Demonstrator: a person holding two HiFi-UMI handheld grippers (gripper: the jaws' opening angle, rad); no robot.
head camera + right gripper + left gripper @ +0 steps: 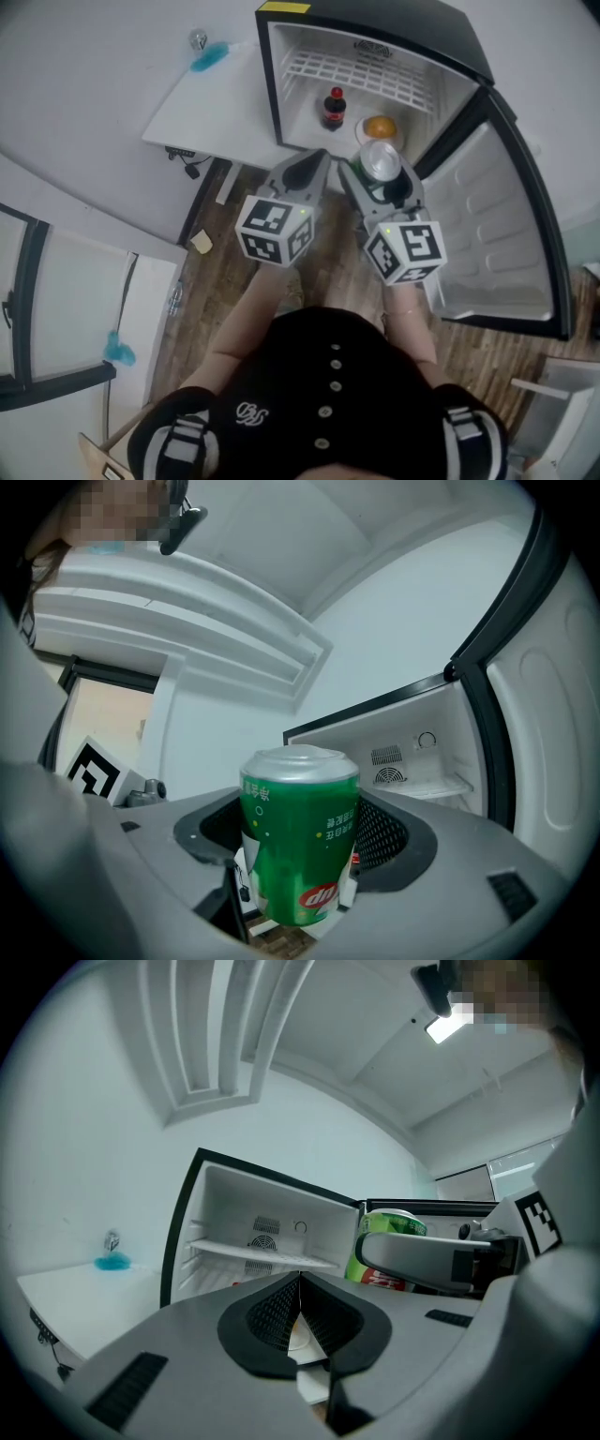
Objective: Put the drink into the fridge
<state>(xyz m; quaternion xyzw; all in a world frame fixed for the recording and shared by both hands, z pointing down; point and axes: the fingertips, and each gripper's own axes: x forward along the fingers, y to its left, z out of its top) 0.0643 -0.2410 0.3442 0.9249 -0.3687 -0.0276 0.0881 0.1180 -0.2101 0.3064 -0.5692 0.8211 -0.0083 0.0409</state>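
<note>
Head view: right gripper (377, 184) holds can (380, 159) at front edge of open fridge (274, 84), not yet inside.
Left gripper view: left gripper (300, 1314) jaws together, empty.
Right gripper view: jaws clamp can mid-body. Thin smooth wall likely dents or slips, so moderate squeeze.

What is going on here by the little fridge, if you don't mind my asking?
A person faces the open fridge with a claw in each hand. The right claw is shut on a green can, held just in front of the fridge. The left claw is shut and empty beside it. A dark bottle and an orange sit inside; the can is not in yet.
</note>
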